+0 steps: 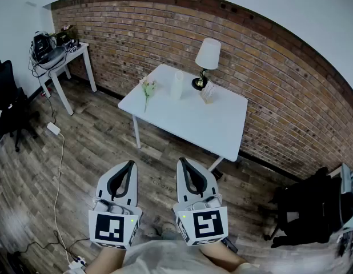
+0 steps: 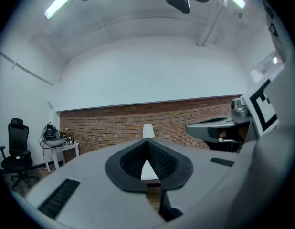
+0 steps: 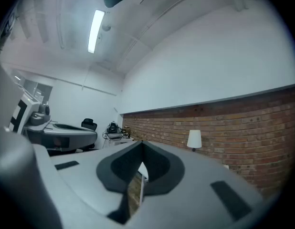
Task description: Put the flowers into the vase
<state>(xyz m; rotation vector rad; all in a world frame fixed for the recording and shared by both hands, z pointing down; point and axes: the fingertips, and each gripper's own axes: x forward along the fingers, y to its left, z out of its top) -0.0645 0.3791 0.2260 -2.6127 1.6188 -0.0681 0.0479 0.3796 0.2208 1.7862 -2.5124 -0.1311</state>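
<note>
A: Brick wall (image 1: 165, 33) at the back, wood floor (image 1: 91, 147), and a white table (image 1: 222, 124) set against the wall. What's on it?

B: The flowers (image 1: 147, 87) lie flat near its left corner, pink blooms toward the wall and stem toward the near edge. The vase (image 1: 177, 85) stands upright just to their right, apart from them. A lamp (image 1: 207, 59) stands behind the vase, nearer the wall.

A: And the grippers?

B: Both are well short of the table, low in the head view, side by side and pointing level toward it. On the left gripper (image 1: 130, 163) the jaw tips meet with nothing between them. The right gripper (image 1: 181, 161) has its tips together too, and it's empty.

A: Anything else around?

B: A side table (image 1: 79, 53) with gear on it stands in the far left corner, and a black chair (image 1: 8, 101) sits by the left wall. In each gripper view a sliver of the white table shows through the hollow behind the jaw tips.
</note>
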